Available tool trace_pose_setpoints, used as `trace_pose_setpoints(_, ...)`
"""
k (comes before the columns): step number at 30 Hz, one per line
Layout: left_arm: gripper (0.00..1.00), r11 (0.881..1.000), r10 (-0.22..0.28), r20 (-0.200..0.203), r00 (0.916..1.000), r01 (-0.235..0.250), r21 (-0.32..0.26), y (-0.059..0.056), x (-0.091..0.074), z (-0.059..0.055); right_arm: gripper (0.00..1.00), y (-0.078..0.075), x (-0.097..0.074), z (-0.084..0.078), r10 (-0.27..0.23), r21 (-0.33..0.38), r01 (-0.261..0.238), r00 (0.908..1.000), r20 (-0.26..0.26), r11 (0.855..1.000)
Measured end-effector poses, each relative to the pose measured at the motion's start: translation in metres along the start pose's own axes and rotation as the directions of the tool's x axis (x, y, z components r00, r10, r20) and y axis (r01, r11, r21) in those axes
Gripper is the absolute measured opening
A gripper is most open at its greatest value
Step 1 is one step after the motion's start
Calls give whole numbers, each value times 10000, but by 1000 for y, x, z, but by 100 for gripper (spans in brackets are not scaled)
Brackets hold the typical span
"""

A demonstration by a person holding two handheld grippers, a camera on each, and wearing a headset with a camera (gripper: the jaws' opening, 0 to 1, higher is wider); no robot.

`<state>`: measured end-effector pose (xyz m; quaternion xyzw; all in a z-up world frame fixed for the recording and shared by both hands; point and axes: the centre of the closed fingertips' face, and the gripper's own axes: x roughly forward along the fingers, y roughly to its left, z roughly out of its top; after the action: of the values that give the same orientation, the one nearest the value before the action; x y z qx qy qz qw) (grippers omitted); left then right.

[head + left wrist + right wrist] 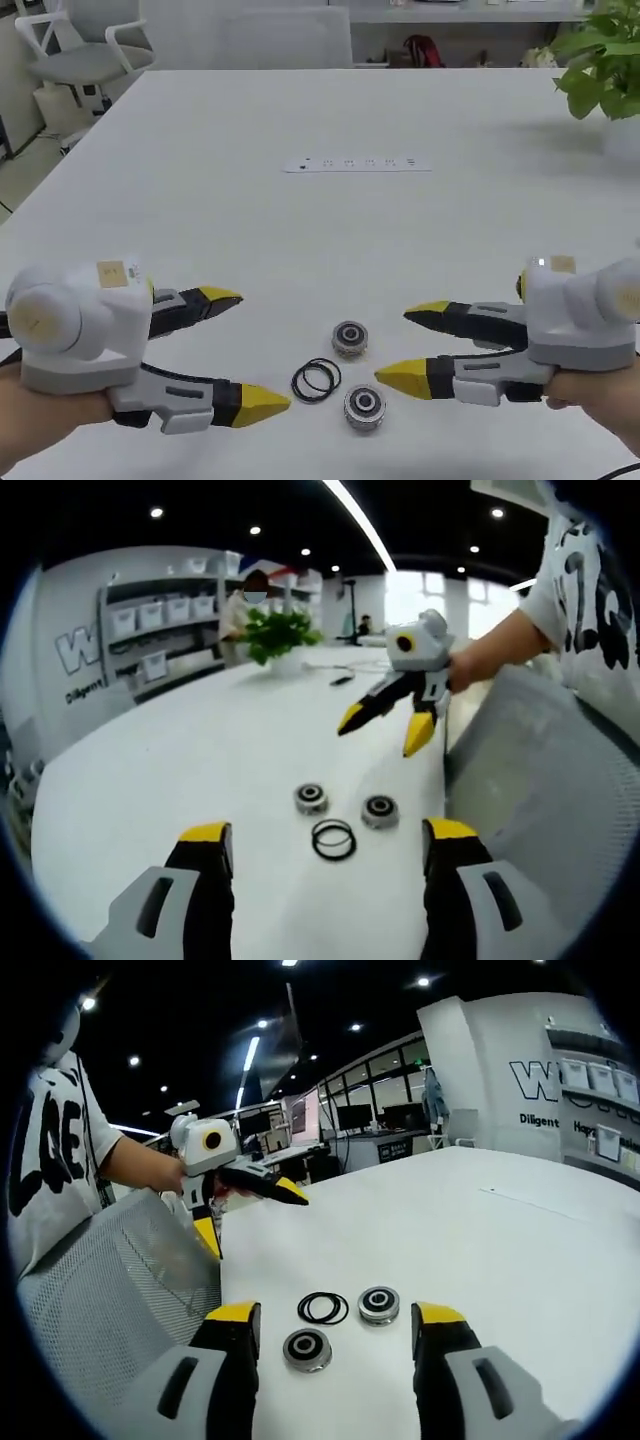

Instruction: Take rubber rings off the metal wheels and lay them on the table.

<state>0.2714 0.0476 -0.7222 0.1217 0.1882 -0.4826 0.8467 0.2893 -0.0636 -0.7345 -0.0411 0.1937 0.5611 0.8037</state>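
Observation:
Two metal wheels lie on the white table [300, 230]: the farther wheel [349, 339] [311, 798] [379, 1303] and the nearer wheel [364, 406] [380, 811] [306, 1349]. Black rubber rings [316, 380] [333, 839] [323, 1308] lie loose and overlapping on the table just left of the wheels. My left gripper [232, 350] [328, 833] [248, 1220] is open, left of the rings. On the other side of the wheels my right gripper [412, 346] [335, 1315] [383, 730] hovers open too. Neither holds anything.
A white power strip [358, 164] lies at the table's middle, farther back. A green plant [603, 60] stands at the far right corner. Office chairs [85, 45] stand beyond the far edge. A grey mesh chair back [120, 1290] sits close to the table's near edge.

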Motion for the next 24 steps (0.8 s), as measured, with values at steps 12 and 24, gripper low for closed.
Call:
trace_pose_setpoints(12,81,9989,415,169,9990,-411,-235,6,-8,-2,77,-5,-21,-11,-546,-707,522,9980,-331,9961)
trace_pose_setpoints(24,83,9979,530,12,9986,-529,-365,8,-6,-7,81,-12,-31,-21,-789,-730,757,9960,-415,9945)
